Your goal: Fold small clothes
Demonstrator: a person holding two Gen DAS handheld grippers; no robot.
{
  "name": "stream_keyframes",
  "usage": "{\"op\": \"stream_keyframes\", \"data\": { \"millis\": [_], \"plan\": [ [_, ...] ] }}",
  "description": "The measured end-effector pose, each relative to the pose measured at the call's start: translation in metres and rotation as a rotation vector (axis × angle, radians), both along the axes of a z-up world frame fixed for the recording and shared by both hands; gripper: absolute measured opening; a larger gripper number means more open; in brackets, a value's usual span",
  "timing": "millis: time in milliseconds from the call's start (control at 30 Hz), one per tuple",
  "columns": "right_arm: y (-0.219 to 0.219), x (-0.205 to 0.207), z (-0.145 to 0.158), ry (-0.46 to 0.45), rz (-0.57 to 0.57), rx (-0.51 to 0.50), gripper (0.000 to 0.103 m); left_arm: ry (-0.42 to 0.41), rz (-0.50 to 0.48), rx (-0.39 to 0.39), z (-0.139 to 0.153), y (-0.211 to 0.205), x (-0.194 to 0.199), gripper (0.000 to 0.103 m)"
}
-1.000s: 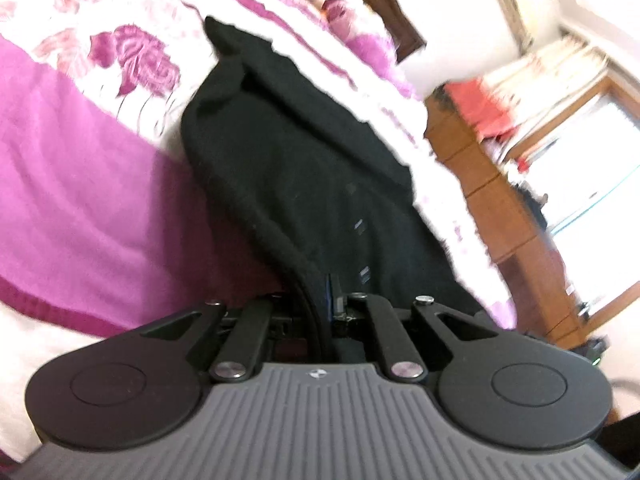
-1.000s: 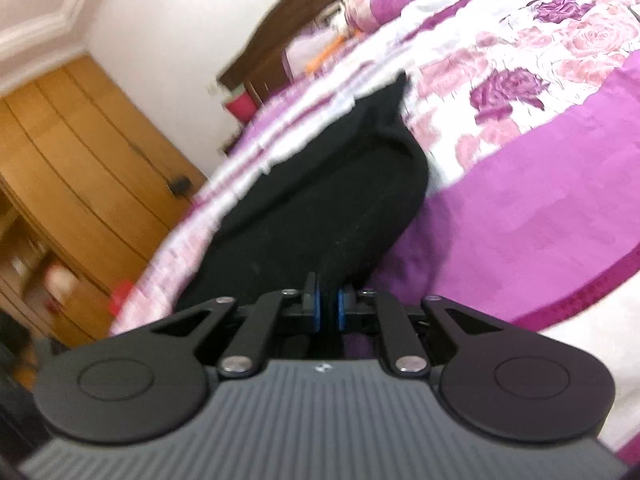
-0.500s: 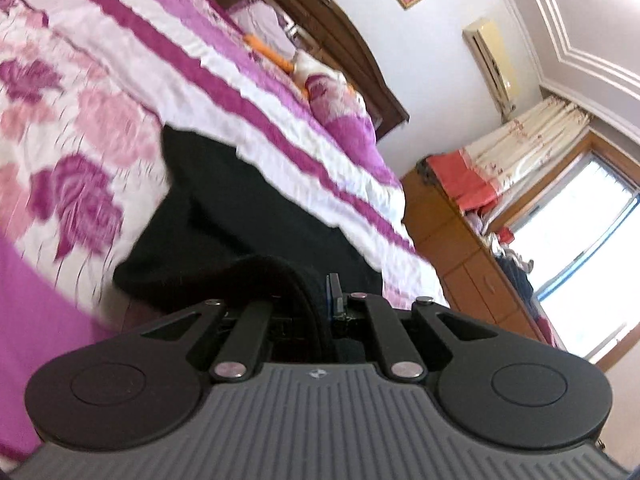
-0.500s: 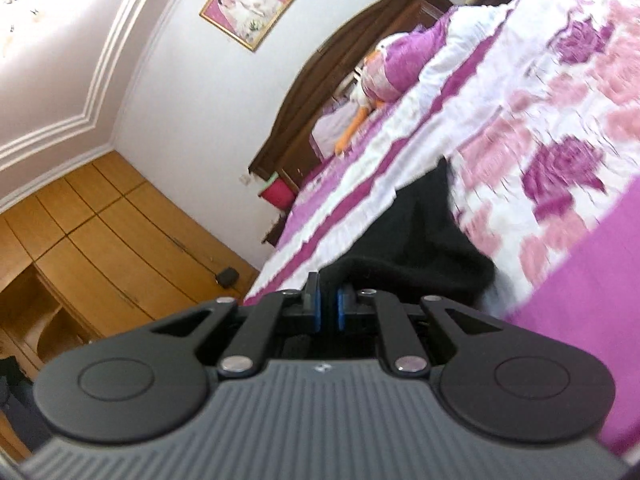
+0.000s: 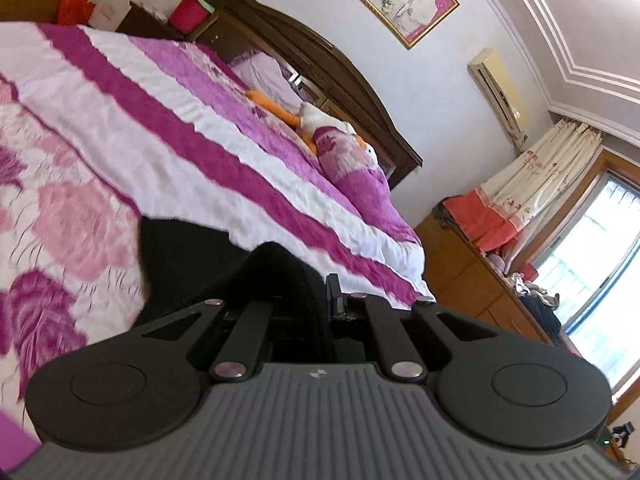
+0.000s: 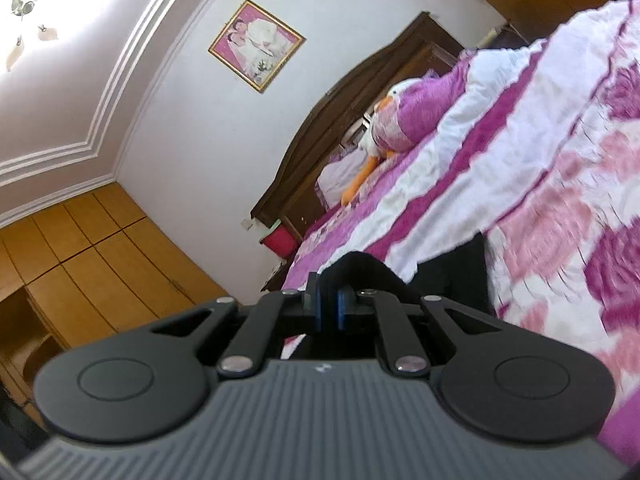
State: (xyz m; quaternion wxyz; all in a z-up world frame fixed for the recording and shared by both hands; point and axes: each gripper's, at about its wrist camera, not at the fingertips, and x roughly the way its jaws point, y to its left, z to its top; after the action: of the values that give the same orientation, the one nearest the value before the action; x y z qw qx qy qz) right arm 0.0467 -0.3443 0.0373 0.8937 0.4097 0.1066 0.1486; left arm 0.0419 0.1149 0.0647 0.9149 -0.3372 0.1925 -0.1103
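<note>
Left wrist view: left gripper (image 5: 326, 300) pinched tight on the black garment (image 5: 192, 264), fabric bunched up in a rounded hump right at the fingertips, thick soft knit w/ a rolled hem edge running into the jaws. Rest of the cloth drapes down & away to the left, onto the bed (image 5: 168, 128). Bedspread is quilted, white w/ magenta stripes & big pink/purple roses, a bit wrinkled. Farther back: purple pillow (image 5: 352, 160), white plush toy w/ orange bits (image 5: 316, 118) near it, dark wooden arched headboard (image 5: 320, 64). Framed photo (image 5: 408, 2) on the pale wall, aircon unit (image 5: 496, 88) to its right, cream curtains (image 5: 536, 184) by a bright window, red cloth on a wooden cabinet (image 5: 472, 276)

Right wrist view: right gripper (image 6: 329, 306) also clamped on the black garment (image 6: 360, 272), blue pads squeezing a peaked fold that pokes up just past the tips; more black cloth hangs off to the right onto the bed (image 6: 540, 152). Same rose quilt, blurry here. Headboard (image 6: 348, 108) & pillow (image 6: 424, 112) upper right, framed photo (image 6: 256, 44) on wall, wooden wardrobe panels (image 6: 100, 248) at left, white moulded ceiling w/ a light fitting
</note>
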Motion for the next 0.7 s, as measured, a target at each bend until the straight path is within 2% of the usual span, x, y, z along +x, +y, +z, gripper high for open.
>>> {"op": "stream_keyframes", "data": {
  "millis": [267,533,700],
  "plan": [
    [0.005,0.055,0.000,0.004,-0.061,-0.085,0.011,0.028,0.034,0.054,-0.012,0.001,0.072,0.007],
    [0.018,0.111,-0.032,0.103,-0.083,-0.189,0.011,0.152,0.068,0.150,-0.065,0.002,0.133,0.007],
    [0.021,0.131,-0.059,0.186,-0.096,-0.227,0.011,0.225,0.076,0.205,-0.100,0.003,0.155,0.008]
  ]
}}
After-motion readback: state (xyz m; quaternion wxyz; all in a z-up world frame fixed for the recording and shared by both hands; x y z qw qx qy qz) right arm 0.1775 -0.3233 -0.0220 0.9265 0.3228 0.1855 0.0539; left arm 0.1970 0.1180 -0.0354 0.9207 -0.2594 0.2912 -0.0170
